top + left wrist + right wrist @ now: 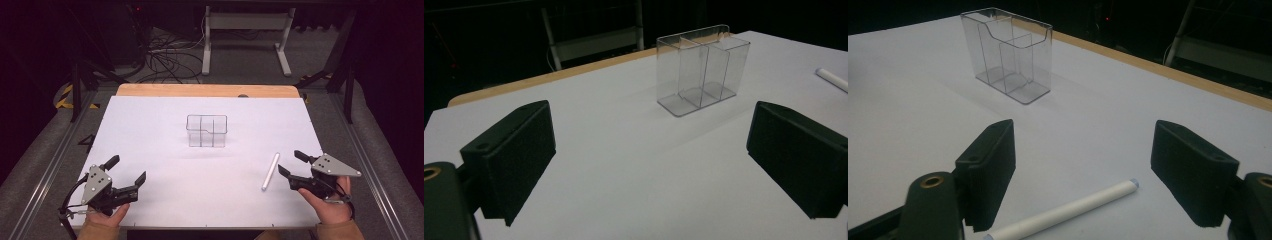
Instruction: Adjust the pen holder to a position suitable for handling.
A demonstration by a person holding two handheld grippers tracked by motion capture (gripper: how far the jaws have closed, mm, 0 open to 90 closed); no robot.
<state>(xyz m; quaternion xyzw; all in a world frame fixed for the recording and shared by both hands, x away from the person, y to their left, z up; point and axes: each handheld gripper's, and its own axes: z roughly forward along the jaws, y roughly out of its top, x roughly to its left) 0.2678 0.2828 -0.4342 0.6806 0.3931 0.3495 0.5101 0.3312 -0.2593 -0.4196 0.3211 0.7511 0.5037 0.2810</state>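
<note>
Right gripper (pixel 1083 170) jaws wide over my white tube (pixel 1063 212), near end cut off; left gripper (pixel 125 172) wide, holding nothing; clear box (pixel 207 131) dividers faint

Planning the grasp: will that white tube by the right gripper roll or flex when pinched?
The white tube is round and lies flat on the smooth white table, so a nudge would probably roll it. It looks straight and rigid, likely stiff. Slim as it is, probably light.
</note>
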